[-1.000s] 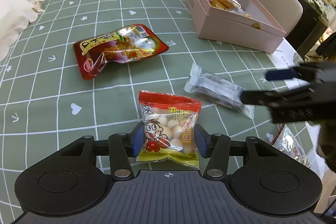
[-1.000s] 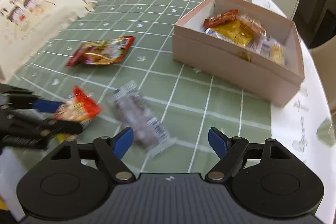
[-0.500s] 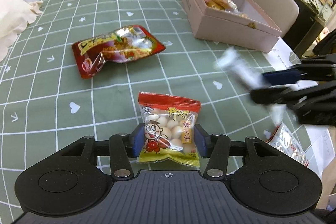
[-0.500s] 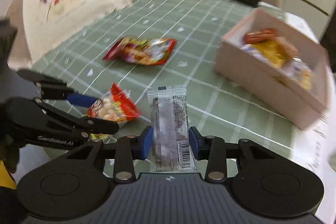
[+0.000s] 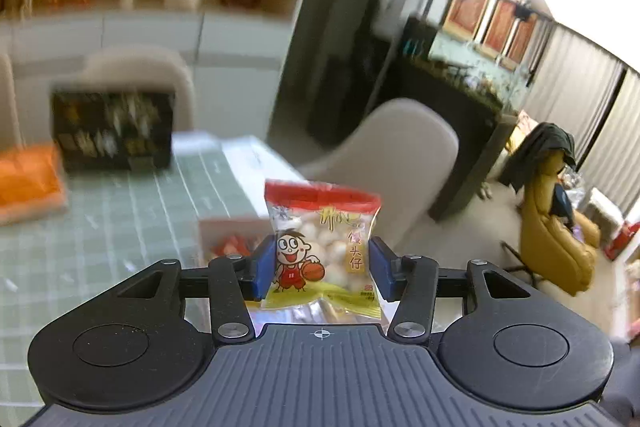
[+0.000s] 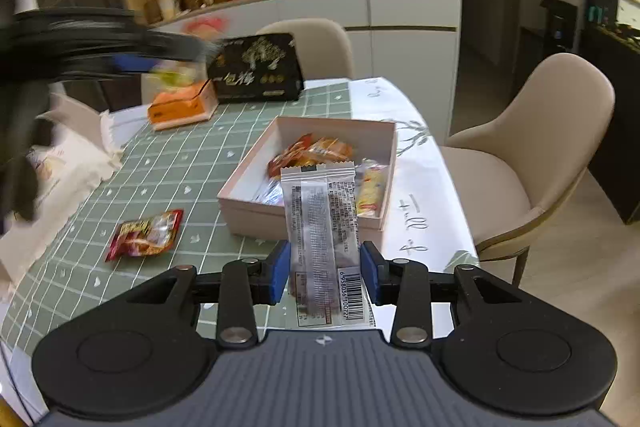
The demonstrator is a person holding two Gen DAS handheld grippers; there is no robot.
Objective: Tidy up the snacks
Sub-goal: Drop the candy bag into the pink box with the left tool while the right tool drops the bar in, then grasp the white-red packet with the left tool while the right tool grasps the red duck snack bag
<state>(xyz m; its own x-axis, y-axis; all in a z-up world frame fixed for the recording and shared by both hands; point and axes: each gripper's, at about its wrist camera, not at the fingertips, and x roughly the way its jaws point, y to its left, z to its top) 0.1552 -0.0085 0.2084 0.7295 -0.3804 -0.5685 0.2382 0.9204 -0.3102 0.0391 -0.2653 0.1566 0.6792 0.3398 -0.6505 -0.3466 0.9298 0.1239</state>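
My left gripper [image 5: 320, 267] is shut on a small red-and-yellow bag of ball biscuits [image 5: 322, 247], held up in the air above the pink box [image 5: 224, 225]. It shows as a blur high at the left of the right wrist view [image 6: 120, 55]. My right gripper [image 6: 325, 269] is shut on a clear wrapped dark snack bar [image 6: 324, 239], held above the table's near edge in front of the pink box [image 6: 248, 203]. The box holds several snack packets. A red snack pouch [image 6: 146, 233] lies on the green cloth left of the box.
An orange tissue box [image 6: 182, 105] and a black gift box [image 6: 256, 67] stand at the table's far end. A cream cushion [image 6: 60, 163] lies at the left. Beige chairs [image 6: 532, 155] stand right of and behind the table. A white paper sheet [image 6: 412, 187] lies under the box.
Both grippers have risen from the table with their snacks. The left one swung up and right toward the box. The right one turned to face the box.
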